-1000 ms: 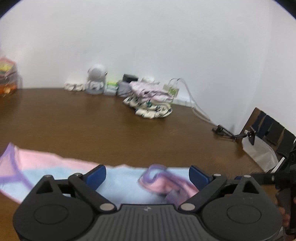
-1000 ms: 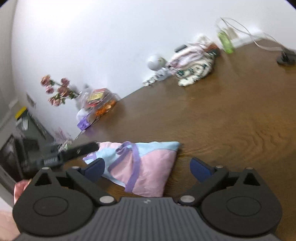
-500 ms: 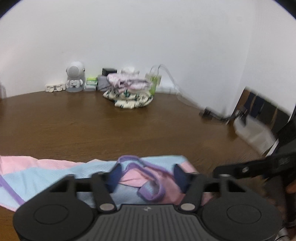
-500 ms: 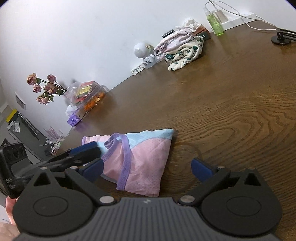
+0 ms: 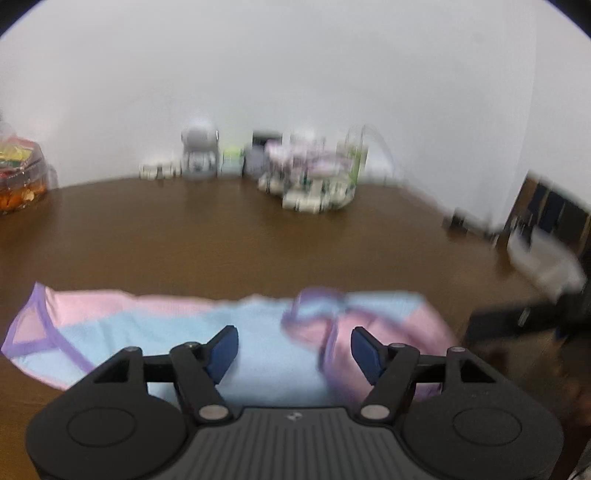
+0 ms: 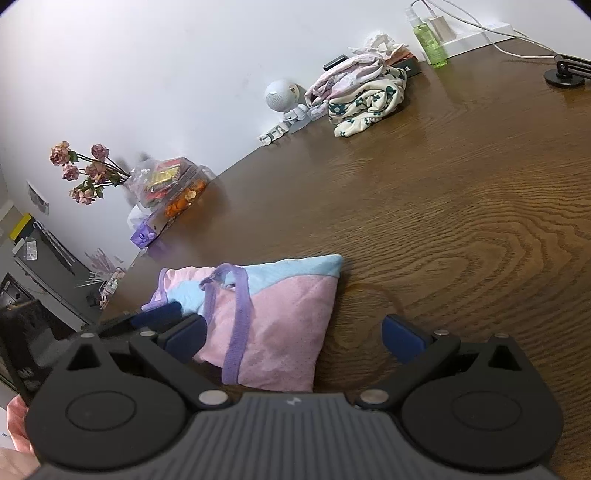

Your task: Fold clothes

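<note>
White wall runs behind a dark brown wooden desk (image 6: pixel 461 192) in both of my views. Going left to right along the back edge as my right camera shows it, I see a bunch of dried pink flowers (image 6: pixel 83 171), a clear box of snacks (image 6: pixel 173 184), a small white toy robot (image 6: pixel 282 98), a pile of folded clothes (image 6: pixel 364 94) with a cream flowered piece on the bottom, a green spray bottle (image 6: pixel 430 42) and a white power strip (image 6: pixel 476 31) with cables.

My left camera is blurred. Below it, on the near part of the desk, lies the garment I am working on: a pink and light blue top (image 5: pixel 147 332) with purple trim, spread wide to the left and doubled over at its right end. My left tool (image 5: pixel 293 349) sits low over the blue middle of it; its jaws have just been opening and stand apart, with the cloth lying under and between them, but I cannot see either pad pressing on the fabric.

From the right camera, the same top (image 6: pixel 273 317) shows its folded end, pink below and blue at the far edge, with a purple strap running down it. My right tool (image 6: pixel 293 338) is wide open over that end: its left pad is just at the pink edge, its right pad over bare wood, nothing gripped. A bit of my hand (image 6: pixel 16 424) shows at the lower left corner.
</note>
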